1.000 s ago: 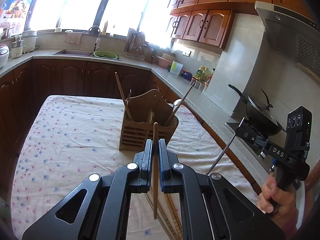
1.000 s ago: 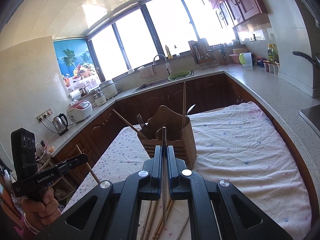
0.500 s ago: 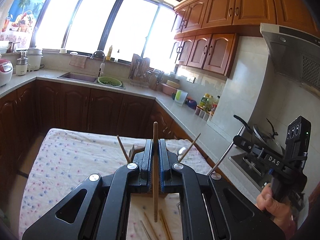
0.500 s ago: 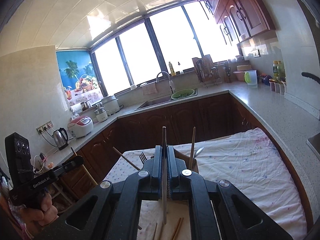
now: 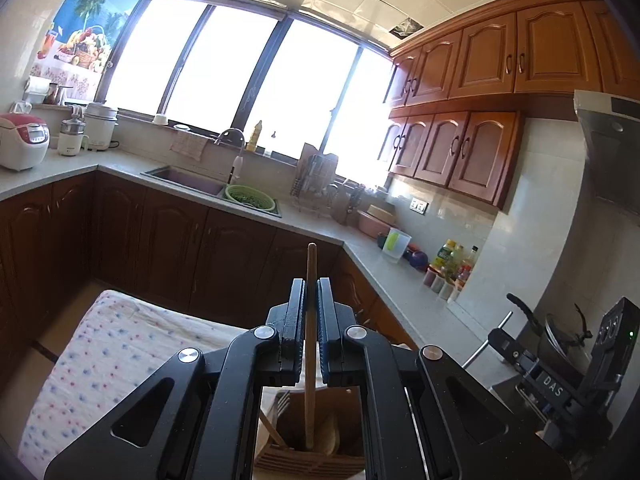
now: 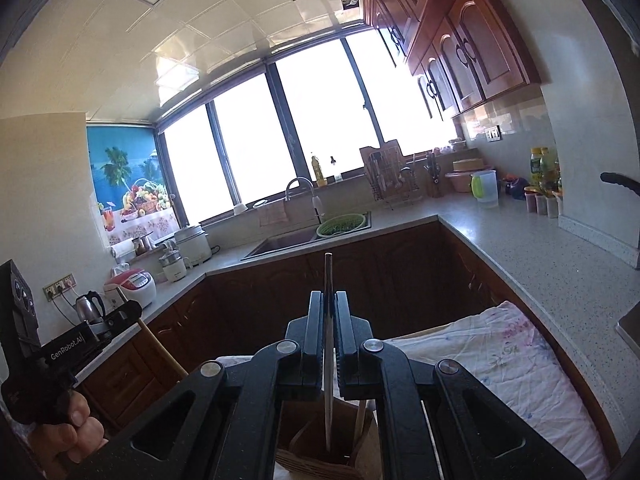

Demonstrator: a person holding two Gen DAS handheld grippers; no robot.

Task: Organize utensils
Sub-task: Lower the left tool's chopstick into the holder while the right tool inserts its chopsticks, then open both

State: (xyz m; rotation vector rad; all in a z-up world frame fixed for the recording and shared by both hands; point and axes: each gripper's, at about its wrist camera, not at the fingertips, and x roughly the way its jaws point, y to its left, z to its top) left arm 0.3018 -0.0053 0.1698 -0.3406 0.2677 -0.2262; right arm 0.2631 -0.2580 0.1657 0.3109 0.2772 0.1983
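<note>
My left gripper (image 5: pixel 310 284) is shut on a wooden chopstick (image 5: pixel 310 344) held upright, its lower end inside the wooden utensil holder (image 5: pixel 316 448) beneath the jaws. My right gripper (image 6: pixel 328 298) is shut on a thin metal utensil handle (image 6: pixel 328 360), also upright, with its lower end inside the same holder (image 6: pixel 320 456). A fork and other wooden utensils stand in the holder. Each gripper shows at the edge of the other's view: the right one (image 5: pixel 516 354) and the left one (image 6: pixel 120 314).
The holder stands on a table with a spotted white cloth (image 5: pixel 100 356), which also shows in the right wrist view (image 6: pixel 500 360). An L-shaped counter (image 6: pixel 520 248) with a sink, green colander (image 5: pixel 250 199), dish rack, bottles and a wok runs behind and to the right.
Both grippers rose and came over the holder, which slid from mid-frame to under the jaws. The chopstick and metal utensil now reach down into the holder.
</note>
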